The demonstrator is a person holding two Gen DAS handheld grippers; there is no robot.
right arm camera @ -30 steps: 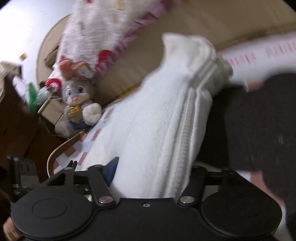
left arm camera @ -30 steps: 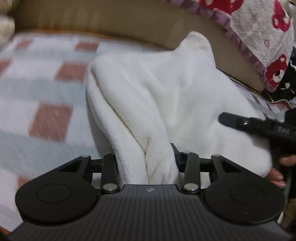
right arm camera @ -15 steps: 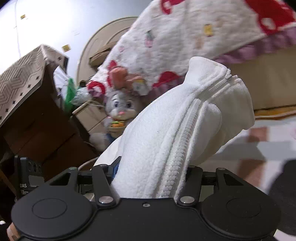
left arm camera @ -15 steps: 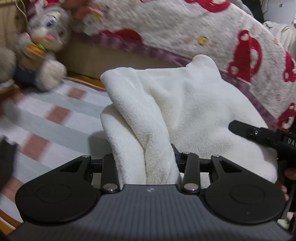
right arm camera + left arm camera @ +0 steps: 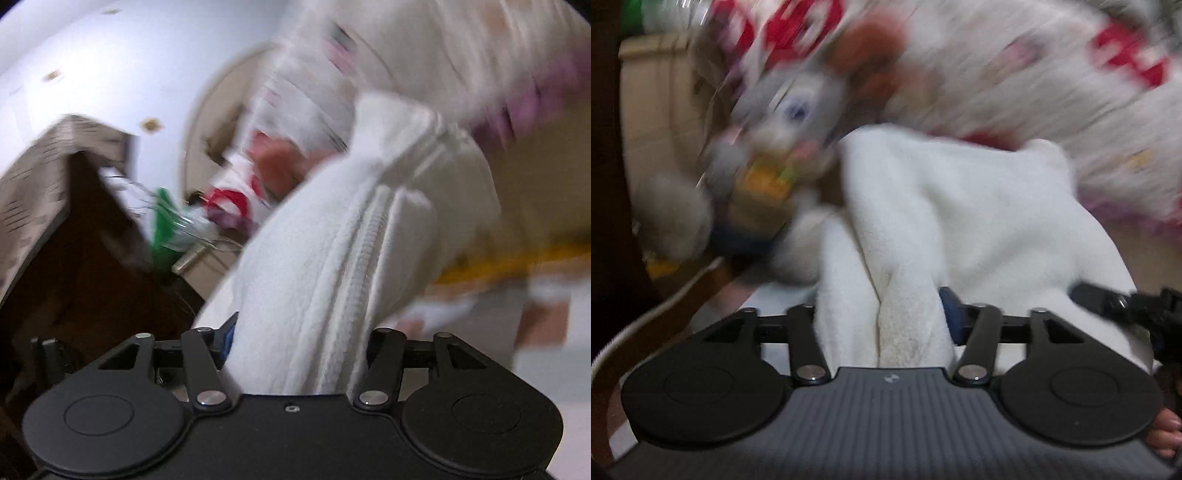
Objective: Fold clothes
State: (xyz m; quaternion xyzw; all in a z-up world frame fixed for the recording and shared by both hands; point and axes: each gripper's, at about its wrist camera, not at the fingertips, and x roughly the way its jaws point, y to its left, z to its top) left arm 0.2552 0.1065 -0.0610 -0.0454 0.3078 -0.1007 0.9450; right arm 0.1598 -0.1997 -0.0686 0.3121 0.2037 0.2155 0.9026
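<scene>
Above the bed, I hold the white fleece jacket (image 5: 960, 206) aloft, left claw (image 5: 882, 325) and right claw (image 5: 295, 350) each clamped on bunched fabric, keeping its zipper (image 5: 364, 240) edge taut for folding.

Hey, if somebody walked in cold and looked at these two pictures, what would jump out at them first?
Most striking is the white fleece garment, bunched up and filling the middle of both views, clamped in the left gripper and the right gripper, its zipper running up the right wrist view. Next, the blurred grey stuffed bunny just left of the garment in the left wrist view, and the white blanket with red prints behind it.
</scene>
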